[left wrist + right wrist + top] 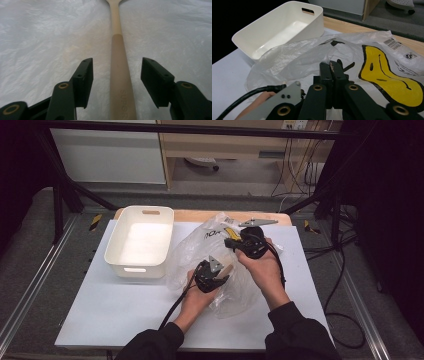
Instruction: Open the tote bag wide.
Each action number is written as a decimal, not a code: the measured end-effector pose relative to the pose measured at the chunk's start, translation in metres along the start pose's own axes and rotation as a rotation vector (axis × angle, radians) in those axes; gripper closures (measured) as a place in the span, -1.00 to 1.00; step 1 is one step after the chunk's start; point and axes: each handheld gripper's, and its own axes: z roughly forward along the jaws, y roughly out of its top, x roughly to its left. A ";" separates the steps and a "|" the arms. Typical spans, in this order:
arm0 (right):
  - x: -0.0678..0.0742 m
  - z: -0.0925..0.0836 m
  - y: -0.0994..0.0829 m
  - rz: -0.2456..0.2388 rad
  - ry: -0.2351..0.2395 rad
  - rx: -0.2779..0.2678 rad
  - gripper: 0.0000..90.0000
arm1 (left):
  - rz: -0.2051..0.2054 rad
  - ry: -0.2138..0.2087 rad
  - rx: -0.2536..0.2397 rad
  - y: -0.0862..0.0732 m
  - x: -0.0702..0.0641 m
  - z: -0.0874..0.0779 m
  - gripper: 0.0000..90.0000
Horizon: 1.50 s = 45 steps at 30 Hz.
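Note:
A clear plastic bag [195, 245] with a yellow print lies crumpled at the middle of the white table. My left gripper [220, 272] reaches into it from the near side. In the left gripper view its jaws stand open [117, 60] on either side of a pale wooden utensil handle [120, 75], and neither pad touches the handle. The handle lies on the bag's film [50, 37] and runs away from me. My right gripper [230, 242] is farther back, shut [331, 64] on a fold of the bag [294, 55], holding it up.
A white plastic bin [135, 267] stands to the left of the bag, empty, its wall [317, 22] close to the film. The white tabletop [125, 315] has free room at the near left. Cables trail off the table's right side.

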 end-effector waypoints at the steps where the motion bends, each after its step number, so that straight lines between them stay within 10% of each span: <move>1: 0.000 0.000 0.000 0.001 0.001 0.000 1.00 | -0.005 -0.004 -0.001 -0.002 0.001 -0.003 -0.06; 21: -0.003 0.007 -0.006 0.020 0.007 0.020 1.00 | -0.004 -0.069 -0.117 -0.005 -0.010 -0.065 -0.15; 45: -0.003 0.011 -0.022 0.011 0.016 0.057 1.00 | -0.099 -0.162 -0.205 0.000 0.003 -0.114 -0.32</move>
